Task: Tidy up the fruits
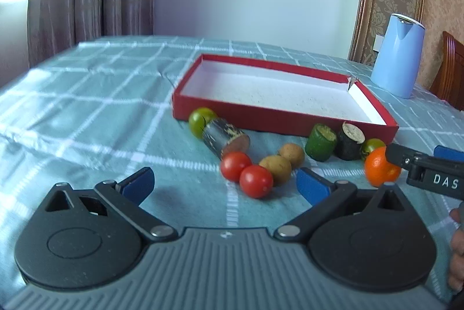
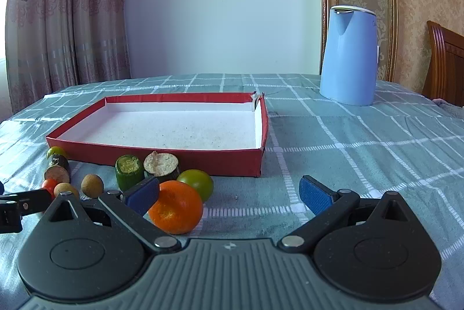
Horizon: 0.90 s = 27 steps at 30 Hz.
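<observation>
A red box (image 1: 278,121) (image 2: 203,162) with a white inside stands empty on the checked cloth. Fruits lie in front of it: two red tomatoes (image 1: 246,173), two brown round fruits (image 1: 282,163), a green tomato (image 1: 200,118), a dark cut piece (image 1: 224,137), a green cut piece (image 1: 320,141) (image 2: 129,170), another dark piece (image 1: 349,143) (image 2: 161,165), a green tomato (image 2: 197,183) and an orange (image 1: 381,169) (image 2: 177,207). My left gripper (image 1: 226,182) is open, just short of the tomatoes. My right gripper (image 2: 229,192) is open, with the orange between its fingers against the left pad (image 2: 143,194).
A blue kettle (image 1: 398,59) (image 2: 349,54) stands at the back right of the table. A wooden chair (image 2: 445,63) is at the far right. Curtains hang behind on the left. The cloth to the right of the box is bare.
</observation>
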Tool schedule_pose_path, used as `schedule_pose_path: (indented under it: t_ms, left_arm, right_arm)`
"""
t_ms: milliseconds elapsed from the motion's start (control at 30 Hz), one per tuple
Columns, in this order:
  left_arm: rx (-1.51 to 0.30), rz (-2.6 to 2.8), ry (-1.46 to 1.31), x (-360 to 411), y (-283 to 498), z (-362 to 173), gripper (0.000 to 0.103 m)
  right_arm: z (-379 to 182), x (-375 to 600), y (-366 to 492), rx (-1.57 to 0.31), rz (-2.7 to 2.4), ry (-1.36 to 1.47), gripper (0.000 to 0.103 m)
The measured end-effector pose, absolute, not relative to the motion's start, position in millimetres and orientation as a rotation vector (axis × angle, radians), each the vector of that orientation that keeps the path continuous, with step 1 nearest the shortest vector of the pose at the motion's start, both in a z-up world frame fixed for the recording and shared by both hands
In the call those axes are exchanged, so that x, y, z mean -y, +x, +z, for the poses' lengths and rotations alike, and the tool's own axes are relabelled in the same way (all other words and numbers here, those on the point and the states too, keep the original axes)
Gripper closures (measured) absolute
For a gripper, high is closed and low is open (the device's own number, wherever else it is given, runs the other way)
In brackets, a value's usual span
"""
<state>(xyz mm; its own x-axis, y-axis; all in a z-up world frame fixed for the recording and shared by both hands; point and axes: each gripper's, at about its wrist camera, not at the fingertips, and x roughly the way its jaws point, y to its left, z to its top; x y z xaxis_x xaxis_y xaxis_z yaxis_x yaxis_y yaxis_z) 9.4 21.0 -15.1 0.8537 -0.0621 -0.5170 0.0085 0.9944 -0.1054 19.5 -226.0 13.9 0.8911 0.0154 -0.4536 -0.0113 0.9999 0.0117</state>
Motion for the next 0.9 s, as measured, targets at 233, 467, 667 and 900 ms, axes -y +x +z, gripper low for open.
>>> schedule_pose_path:
  t_ms: [233,467,667,900]
  left_arm:
    - [-0.539,-0.036,-0.089,-16.0,11.2,-14.7,0.000]
    - [-0.539,-0.027,-0.085,-14.1,13.4,-12.0,0.000]
    - [-0.512,-0.018,-0.060,-11.5,9.9,-11.2,0.000]
    - [-0.488,-0.016,-0.007,-5.9,8.7,-6.9,0.000]
  right_arm:
    - [12.9,233.1,19.5,-0.476,0.017,0.056,0.000]
    - [12.9,233.4,21.1,-0.486,0.026,0.060,0.000]
    - [12.5,234.2,22.1,-0.491,0.030,0.064,0.000]
    - [12.2,234.7,22.4,-0.493,0.034,0.065,0.000]
